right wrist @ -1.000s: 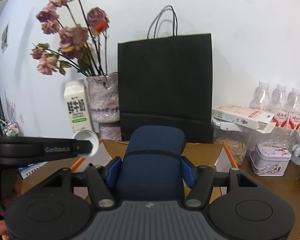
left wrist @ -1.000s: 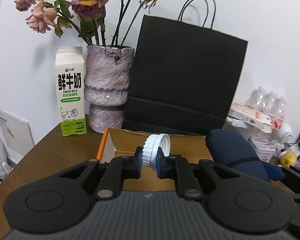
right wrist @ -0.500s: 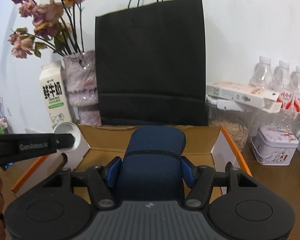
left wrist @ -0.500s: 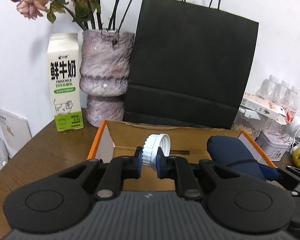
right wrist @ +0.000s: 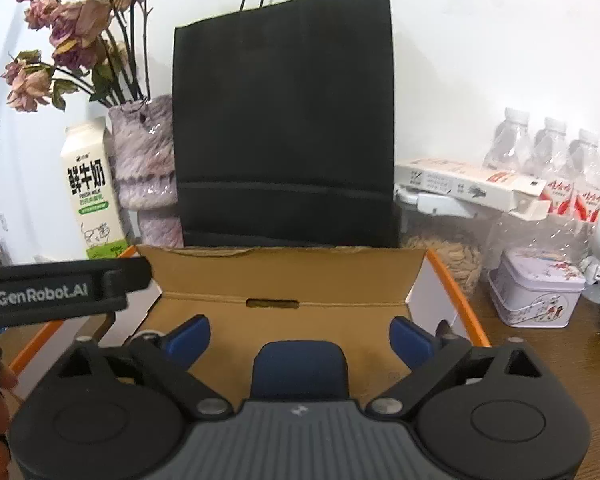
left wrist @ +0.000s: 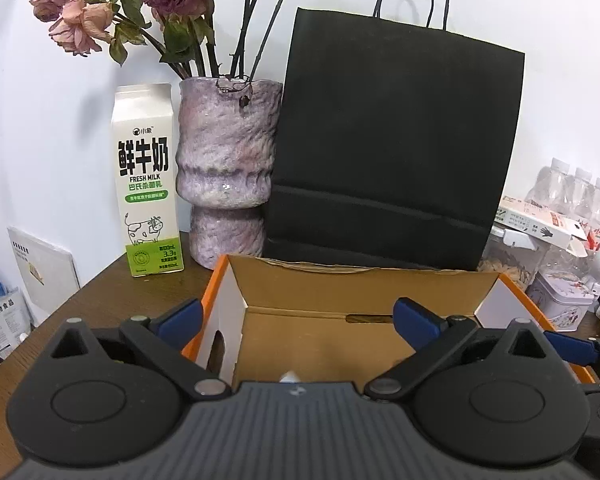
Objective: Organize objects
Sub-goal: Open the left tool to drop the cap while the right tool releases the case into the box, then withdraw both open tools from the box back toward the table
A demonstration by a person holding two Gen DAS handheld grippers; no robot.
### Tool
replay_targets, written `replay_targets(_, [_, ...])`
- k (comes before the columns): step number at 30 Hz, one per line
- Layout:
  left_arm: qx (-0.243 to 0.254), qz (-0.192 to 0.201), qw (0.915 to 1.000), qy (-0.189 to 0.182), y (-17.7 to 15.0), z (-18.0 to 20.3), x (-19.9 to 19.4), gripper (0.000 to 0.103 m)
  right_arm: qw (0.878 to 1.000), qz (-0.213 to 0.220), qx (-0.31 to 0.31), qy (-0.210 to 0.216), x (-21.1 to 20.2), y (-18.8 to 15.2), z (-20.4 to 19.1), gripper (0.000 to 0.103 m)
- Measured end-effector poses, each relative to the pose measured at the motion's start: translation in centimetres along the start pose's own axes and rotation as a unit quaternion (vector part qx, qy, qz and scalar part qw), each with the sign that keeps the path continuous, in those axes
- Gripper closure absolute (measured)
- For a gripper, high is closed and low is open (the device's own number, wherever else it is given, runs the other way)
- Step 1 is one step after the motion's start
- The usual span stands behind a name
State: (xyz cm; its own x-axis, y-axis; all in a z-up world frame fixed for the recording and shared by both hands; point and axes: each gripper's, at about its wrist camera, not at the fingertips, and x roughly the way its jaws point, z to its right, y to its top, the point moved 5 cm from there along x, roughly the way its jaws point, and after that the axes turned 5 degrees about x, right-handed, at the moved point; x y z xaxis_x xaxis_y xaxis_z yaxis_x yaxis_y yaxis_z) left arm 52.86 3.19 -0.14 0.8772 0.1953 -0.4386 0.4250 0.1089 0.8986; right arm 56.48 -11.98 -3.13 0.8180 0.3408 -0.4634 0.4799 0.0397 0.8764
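Observation:
An open cardboard box (left wrist: 364, 276) with an orange rim (right wrist: 456, 292) lies on the wooden table in front of both grippers. My left gripper (left wrist: 298, 316) hangs over the box's left part, its jaws opening wide. Only a sliver of the white bottle cap (left wrist: 290, 378) shows low between them, untouched. My right gripper (right wrist: 299, 330) is over the box too, jaws opening. The navy blue case (right wrist: 300, 368) rests on the box floor between its pads, which stand clear of it. One of the left gripper's fingers (right wrist: 112, 276) reaches in from the left of the right wrist view.
A black paper bag (left wrist: 392, 148) stands behind the box, with a purple vase (left wrist: 228, 172) of dried roses and a milk carton (left wrist: 148, 184) to its left. Right of the box are a jar (right wrist: 448, 256), a tin (right wrist: 536, 296), water bottles (right wrist: 552, 148) and a flat carton (right wrist: 468, 184).
Both grippers sank toward the box, then opened. The white cap left the left jaws and dropped out of sight. The navy case left the right pads and now lies in the box.

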Motion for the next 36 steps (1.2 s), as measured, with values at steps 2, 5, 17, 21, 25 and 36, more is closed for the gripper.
replay_targets(2, [-0.003, -0.003, 1.0, -0.004, 0.0, 0.0, 0.0, 0.0, 1.0, -0.001, 0.0, 0.0, -0.1, 0.0, 0.0, 0.006])
replay_targets(5, [-0.001, -0.005, 1.0, -0.001, 0.0, 0.0, -0.1, 0.0, 1.0, -0.003, 0.0, -0.001, -0.2, 0.1, 0.0, 0.005])
replay_targets(17, [-0.008, -0.007, 0.9999, -0.01, 0.4, -0.2, -1.5, 0.0, 1.0, 0.001, 0.006, 0.0, -1.6, 0.5, 0.3, 0.002])
replay_targets(21, [-0.006, -0.003, 0.9999, -0.011, 0.5, -0.2, -2.2, 0.0, 1.0, 0.004, 0.006, 0.003, -2.4, 0.7, 0.2, 0.001])
replay_targets(25, [-0.007, 0.001, 0.9999, -0.014, 0.4, -0.3, -3.1, 0.0, 1.0, 0.008, -0.002, 0.003, -3.3, 0.8, 0.0, 0.001])
replay_targets(36, [-0.009, 0.014, 0.9998, -0.015, 0.3, -1.6, -6.6, 0.0, 1.0, 0.015, -0.007, 0.002, -6.5, 0.4, 0.2, 0.001])
